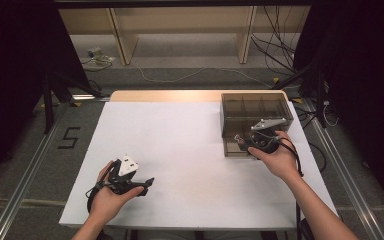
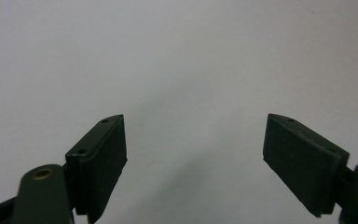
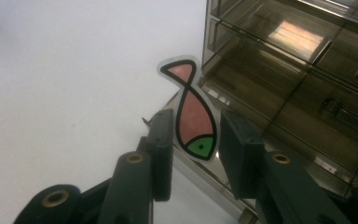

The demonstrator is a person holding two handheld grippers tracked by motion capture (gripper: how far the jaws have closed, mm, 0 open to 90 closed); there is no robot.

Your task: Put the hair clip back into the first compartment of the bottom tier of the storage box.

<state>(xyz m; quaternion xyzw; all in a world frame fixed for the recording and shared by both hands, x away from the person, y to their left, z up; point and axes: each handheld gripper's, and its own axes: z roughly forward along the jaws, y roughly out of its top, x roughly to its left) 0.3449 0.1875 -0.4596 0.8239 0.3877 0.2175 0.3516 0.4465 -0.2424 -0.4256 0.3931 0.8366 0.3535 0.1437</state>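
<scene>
High view: the white table point(image 1: 180, 150) carries a smoky clear drawer box point(image 1: 252, 107) at its far right. The right gripper point(image 1: 243, 142) sits at the box's front, jaws clamped on a flat fish cutout point(image 3: 192, 122), tail up, just outside the shelves. The left gripper point(image 1: 147, 182) rests near the front left, jaws wide apart and empty. The thin fish could pivot or slip between the pads, or catch a shelf edge and bend.
</scene>
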